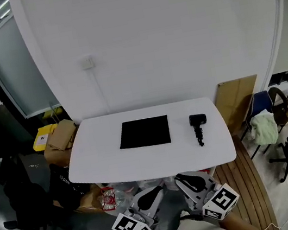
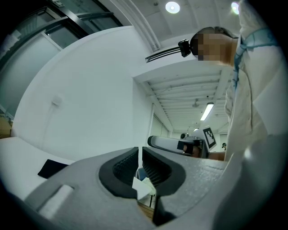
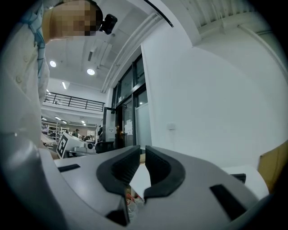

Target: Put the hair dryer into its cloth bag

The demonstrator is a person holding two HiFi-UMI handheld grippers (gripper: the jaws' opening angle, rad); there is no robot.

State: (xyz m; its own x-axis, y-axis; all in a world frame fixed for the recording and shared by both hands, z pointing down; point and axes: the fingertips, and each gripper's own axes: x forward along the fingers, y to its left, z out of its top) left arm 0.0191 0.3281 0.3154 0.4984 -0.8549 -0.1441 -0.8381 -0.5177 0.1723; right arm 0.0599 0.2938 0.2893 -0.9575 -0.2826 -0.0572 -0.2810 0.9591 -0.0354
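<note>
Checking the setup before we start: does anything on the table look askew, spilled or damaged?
Nothing stands out. The cloth bag lies flat and square near the middle of the table. The hair dryer lies apart to its right in the head view, with no damage visible from here. Nothing is spilled on the tabletop.

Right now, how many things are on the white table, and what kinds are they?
Cloth bag: 1
Hair dryer: 1
Total: 2
</note>
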